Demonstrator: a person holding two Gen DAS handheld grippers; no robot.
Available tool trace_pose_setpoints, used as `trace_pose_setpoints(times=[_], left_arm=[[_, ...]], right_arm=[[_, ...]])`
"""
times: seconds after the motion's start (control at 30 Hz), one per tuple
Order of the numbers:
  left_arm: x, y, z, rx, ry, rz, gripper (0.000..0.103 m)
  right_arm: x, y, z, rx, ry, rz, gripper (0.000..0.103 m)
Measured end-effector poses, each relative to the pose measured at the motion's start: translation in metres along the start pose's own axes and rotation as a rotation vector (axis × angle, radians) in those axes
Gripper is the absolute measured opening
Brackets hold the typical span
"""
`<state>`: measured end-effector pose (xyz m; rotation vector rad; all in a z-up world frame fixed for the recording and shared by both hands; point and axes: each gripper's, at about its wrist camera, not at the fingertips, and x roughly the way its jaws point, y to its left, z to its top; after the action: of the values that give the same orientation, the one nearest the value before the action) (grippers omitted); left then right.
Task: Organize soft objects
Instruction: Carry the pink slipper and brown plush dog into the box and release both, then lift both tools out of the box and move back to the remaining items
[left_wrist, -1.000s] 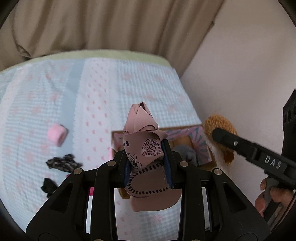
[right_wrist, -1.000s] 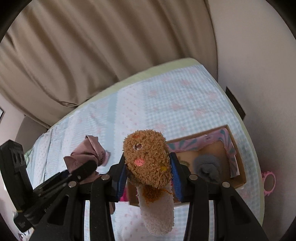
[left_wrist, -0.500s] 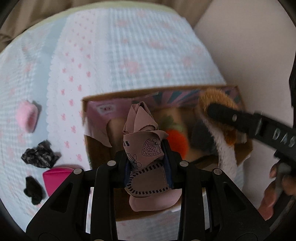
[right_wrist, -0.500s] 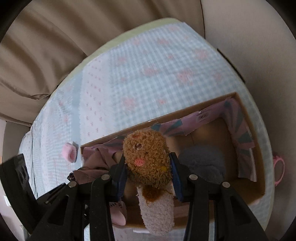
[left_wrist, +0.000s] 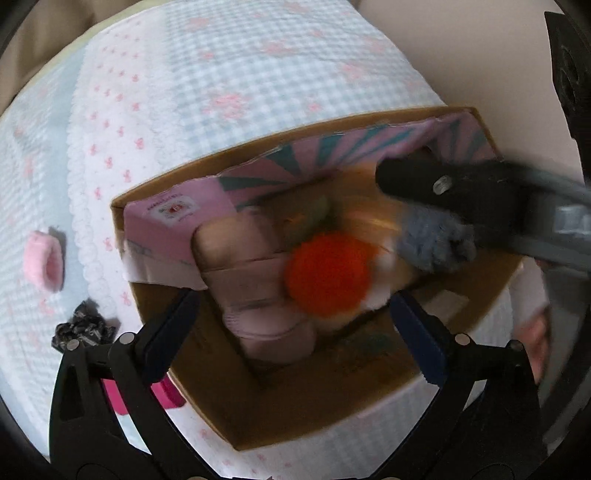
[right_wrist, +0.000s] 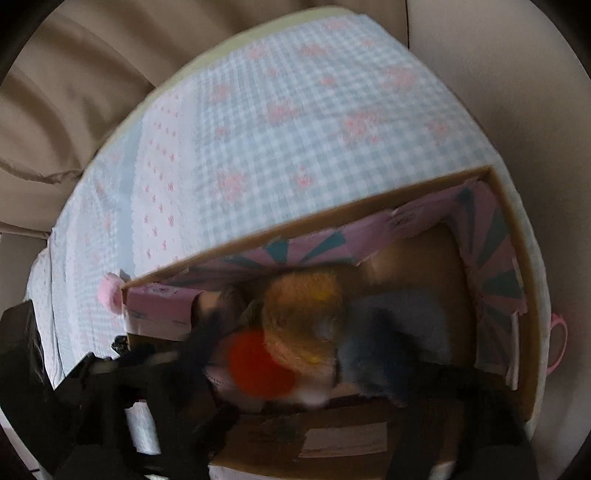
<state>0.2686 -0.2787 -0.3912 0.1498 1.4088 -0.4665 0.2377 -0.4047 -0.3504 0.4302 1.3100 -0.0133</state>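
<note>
Left wrist: cardboard box (left_wrist: 369, 402) holds pink cloth (left_wrist: 258, 295), orange plush (left_wrist: 328, 275); both jaws open.

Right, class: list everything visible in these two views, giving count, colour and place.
cardboard box: one, brown with pink and teal flaps, on the bedspread
folded cloth: one, dusty pink, in the box
pom-pom: one, orange-red, in the box beside the cloth
plush toy: one, brown, in the box, blurred
fuzzy item: one, grey-blue, in the box
fluffy ring: one, pale pink, on the bedspread left of the box
crumpled fabric: one, black and grey, on the bedspread
bedspread: one, blue-white check, pink flowers
curtain: one, beige, behind the bed
left claw: one, black, jaws just opened, above the cloth, pads touching nothing
right claw: one, black, jaws just opened, over the box
hand: one, right edge
</note>
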Motion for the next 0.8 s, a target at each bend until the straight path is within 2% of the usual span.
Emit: trace_pose_setpoints(times=[0.27,0.6,0.8], left_arm=[[-0.018,-0.003,-0.013,-0.035,-0.031,-0.016,0.103],[-0.062,-0.002,-0.030,-0.075,-0.107,-0.011,0.103],[-0.100,-0.007,-0.042,-0.060,-0.169,-0.005,0.103]], right_arm=[[-0.024,-0.013,-0.011,0.059,-0.050,0.000,0.103],[-0.063,0.006,-0.024,-0.006,-0.114,-0.032,0.103],[-0.097,0.019,-0.039,-0.024,-0.153,-0.049,0.103]])
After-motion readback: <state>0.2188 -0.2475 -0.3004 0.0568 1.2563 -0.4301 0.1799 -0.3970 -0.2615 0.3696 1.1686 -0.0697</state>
